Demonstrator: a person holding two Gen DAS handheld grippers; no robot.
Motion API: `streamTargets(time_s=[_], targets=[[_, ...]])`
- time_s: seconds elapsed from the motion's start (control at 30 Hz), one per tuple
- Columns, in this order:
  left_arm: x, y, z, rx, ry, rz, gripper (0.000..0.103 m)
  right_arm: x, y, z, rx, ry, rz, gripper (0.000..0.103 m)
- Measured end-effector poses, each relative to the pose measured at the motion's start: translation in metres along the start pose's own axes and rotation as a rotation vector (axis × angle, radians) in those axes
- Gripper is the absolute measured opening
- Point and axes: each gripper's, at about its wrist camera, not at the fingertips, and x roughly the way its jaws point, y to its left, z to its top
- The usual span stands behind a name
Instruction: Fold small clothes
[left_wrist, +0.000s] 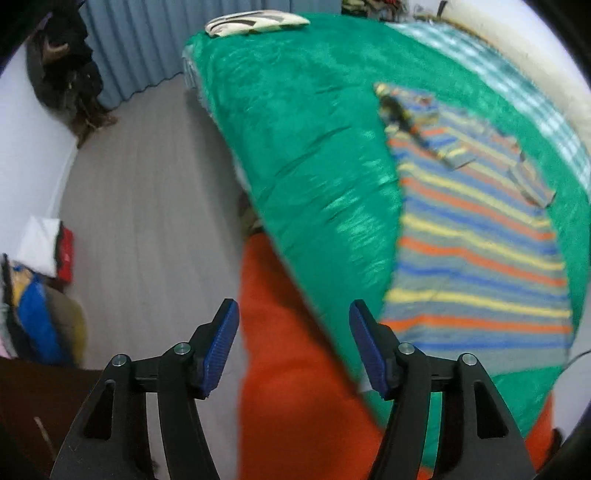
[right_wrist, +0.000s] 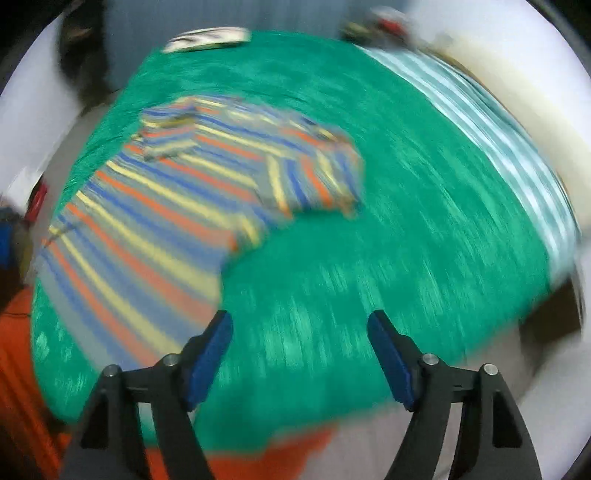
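A green blanket (right_wrist: 369, 184) is spread over the bed and fills most of both views. At its near edge an orange cloth (left_wrist: 295, 369) is seen hanging below it.

On the blanket the striped shirt (right_wrist: 147, 229) is laid flat, in bands of blue, orange, yellow and grey. In the right wrist view it is found at ten o'clock, with one short sleeve (right_wrist: 314, 177) spread out toward twelve o'clock. In the left wrist view the shirt (left_wrist: 480, 240) is found at two o'clock, and there one sleeve appears already folded across the chest.

The shirt is judged to be light, soft and limp; it will sag and wrinkle when it is lifted, and it may slide a little on the plush blanket. It is best taken at a corner of the hem, at a shoulder seam, or at the edge of the open sleeve.

The right gripper (right_wrist: 299, 358) is released, nothing is between its jaws, and the shirt's edge lies just beside its left pad. The left gripper (left_wrist: 293, 347) is also released and empty, above the bed's edge, the shirt near its right side.
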Motion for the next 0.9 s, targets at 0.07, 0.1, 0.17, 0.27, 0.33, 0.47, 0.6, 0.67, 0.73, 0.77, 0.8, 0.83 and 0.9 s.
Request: streamTargets(time_s=[0.07,0.1,0.17,0.27,0.33,0.47,0.6,0.67,0.73,0.77,0.8,0.83,0.9], targets=[[-0.002,-0.022,-0.001,0.016,-0.006,-0.009,0.065,0.044,0.012,0.04,-0.061,-0.011,0.016,0.075],[-0.005,-0.031,-0.005,0.022,-0.007,-0.014,0.065,0.063,0.018,0.054,-0.079,-0.012,0.019,0.075],[-0.003,-0.042,-0.009,0.037,0.008,-0.034,0.066,0.112,0.031,0.083,-0.117,-0.003,0.012,0.074],[0.002,-0.056,-0.015,0.1,0.03,-0.018,0.066,0.165,0.032,0.1,-0.145,0.052,-0.046,0.011],[-0.002,-0.057,-0.021,0.142,0.022,0.016,0.066,0.165,-0.007,0.104,-0.012,0.072,-0.027,0.003],[-0.001,-0.061,-0.024,0.179,0.026,0.012,0.066,0.101,-0.114,0.091,0.242,-0.052,-0.11,0.002],[0.004,-0.09,-0.013,0.221,0.024,-0.046,0.066,0.058,-0.223,0.061,0.485,-0.091,-0.213,0.002],[0.004,-0.109,-0.008,0.258,0.008,-0.064,0.065,0.056,-0.249,0.053,0.543,-0.075,-0.231,0.002],[0.0,-0.127,-0.005,0.296,-0.013,-0.075,0.066,0.063,-0.263,0.041,0.583,-0.046,-0.245,0.002],[-0.001,-0.133,-0.005,0.308,-0.02,-0.082,0.065,0.068,-0.264,0.038,0.578,-0.031,-0.248,0.002],[-0.002,-0.137,-0.005,0.317,-0.022,-0.089,0.066,0.074,-0.263,0.037,0.562,-0.014,-0.261,0.002],[-0.003,-0.142,-0.006,0.325,-0.019,-0.095,0.066,0.08,-0.26,0.037,0.527,0.01,-0.302,0.002],[-0.003,-0.146,-0.011,0.338,-0.01,-0.1,0.066,0.09,-0.256,0.031,0.479,0.052,-0.361,0.002]])
